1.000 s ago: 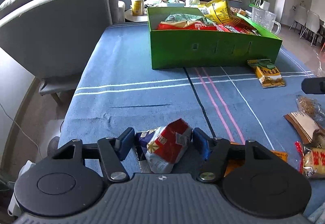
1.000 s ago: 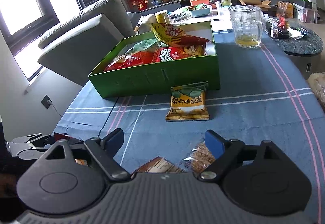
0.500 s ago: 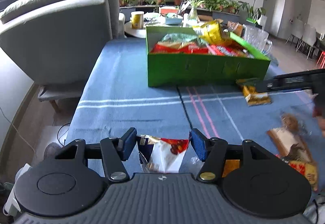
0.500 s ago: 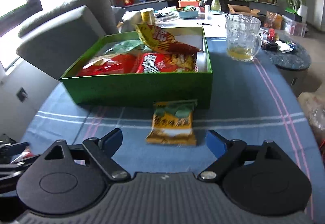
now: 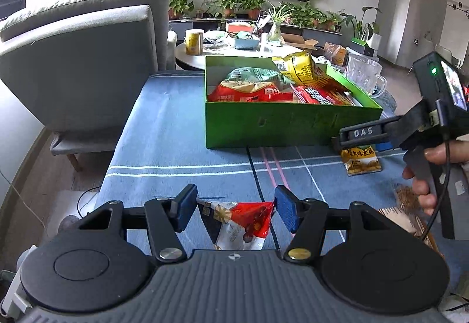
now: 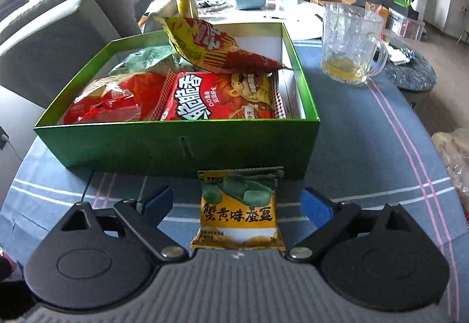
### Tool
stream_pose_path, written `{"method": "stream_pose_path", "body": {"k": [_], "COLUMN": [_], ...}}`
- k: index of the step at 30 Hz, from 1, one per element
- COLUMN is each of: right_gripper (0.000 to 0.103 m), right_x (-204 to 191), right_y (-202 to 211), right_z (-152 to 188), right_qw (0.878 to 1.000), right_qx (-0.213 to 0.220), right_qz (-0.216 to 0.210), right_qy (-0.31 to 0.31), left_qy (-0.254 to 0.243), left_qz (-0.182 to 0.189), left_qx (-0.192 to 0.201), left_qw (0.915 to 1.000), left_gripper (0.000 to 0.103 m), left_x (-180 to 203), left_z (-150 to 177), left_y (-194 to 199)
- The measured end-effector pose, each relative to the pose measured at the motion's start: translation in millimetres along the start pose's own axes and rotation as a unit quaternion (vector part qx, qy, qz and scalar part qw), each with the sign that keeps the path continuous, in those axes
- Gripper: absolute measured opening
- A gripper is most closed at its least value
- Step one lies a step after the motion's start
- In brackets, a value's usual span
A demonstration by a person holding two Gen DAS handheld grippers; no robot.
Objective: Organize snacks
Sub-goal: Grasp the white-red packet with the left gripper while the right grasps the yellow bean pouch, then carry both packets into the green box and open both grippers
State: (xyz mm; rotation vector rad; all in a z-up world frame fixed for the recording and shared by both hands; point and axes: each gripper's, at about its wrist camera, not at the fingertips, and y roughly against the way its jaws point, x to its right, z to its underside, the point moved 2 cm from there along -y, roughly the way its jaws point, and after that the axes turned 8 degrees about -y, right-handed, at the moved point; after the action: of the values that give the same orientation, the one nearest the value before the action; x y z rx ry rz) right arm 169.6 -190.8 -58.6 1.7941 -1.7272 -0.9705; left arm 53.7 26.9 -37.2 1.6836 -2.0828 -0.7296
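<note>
The left gripper (image 5: 233, 207) holds a small red and white snack packet (image 5: 240, 225), its jaws clenched on the packet's two side edges, near the front of the worktop (image 5: 164, 147) with its blue striped cloth. The right gripper (image 6: 236, 200) hangs over a yellow and green bean packet (image 6: 239, 214) lying flat just in front of the green box (image 6: 176, 144); its jaws are opening, one on each side of the packet, neither touching it. The box sits further back, already filled with red and yellow snack bags. A glass mug (image 6: 350, 44) stands to its right. More packets lie at the near right edge.
</note>
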Motion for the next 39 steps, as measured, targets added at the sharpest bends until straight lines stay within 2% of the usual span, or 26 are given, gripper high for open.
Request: {"method": "stream_pose_path", "body": {"k": [4, 7, 12, 19, 25, 31, 39], "right_gripper": [0.079, 0.078, 0.075, 0.075, 0.075, 0.075, 0.075], "right_x": [-3.1, -4.7, 4.9, 2.8, -12.0, -21.8, -38.5], "right_y": [-7.9, -5.4, 7.4, 51.8, 74.1, 75.0, 81.8], "right_z": [3.9, 5.7, 7.8, 10.6, -4.0, -26.7, -54.2], "right_qw": [1.000, 0.999, 1.000, 0.997, 0.992, 0.989, 0.983], "right_qx": [-0.014, 0.001, -0.003, 0.035, 0.073, 0.084, 0.120], "right_qz": [0.001, 0.015, -0.019, -0.068, -0.104, -0.117, -0.134], "right_qy": [0.013, 0.035, 0.011, 0.006, 0.012, 0.014, 0.030], "left_qy": [0.001, 0.002, 0.003, -0.003, -0.004, 0.001, 0.004], "left_qz": [-0.001, -0.001, 0.007, 0.015, 0.026, 0.032, 0.017], "left_qx": [0.003, 0.004, 0.011, 0.025, 0.042, 0.054, 0.078], "left_qw": [1.0000, 1.0000, 0.9999, 0.9996, 0.9988, 0.9980, 0.9968], "left_gripper": [0.055, 0.055, 0.055, 0.055, 0.055, 0.055, 0.056], "left_x": [0.3, 0.6, 3.8, 11.0, 15.9, 15.2, 7.4], "left_z": [-2.8, -6.1, -10.6, -22.1, -39.9, -63.1, -100.5], "left_y": [-0.6, -1.8, -1.1, 2.3, 1.0, -4.4, -17.9]}}
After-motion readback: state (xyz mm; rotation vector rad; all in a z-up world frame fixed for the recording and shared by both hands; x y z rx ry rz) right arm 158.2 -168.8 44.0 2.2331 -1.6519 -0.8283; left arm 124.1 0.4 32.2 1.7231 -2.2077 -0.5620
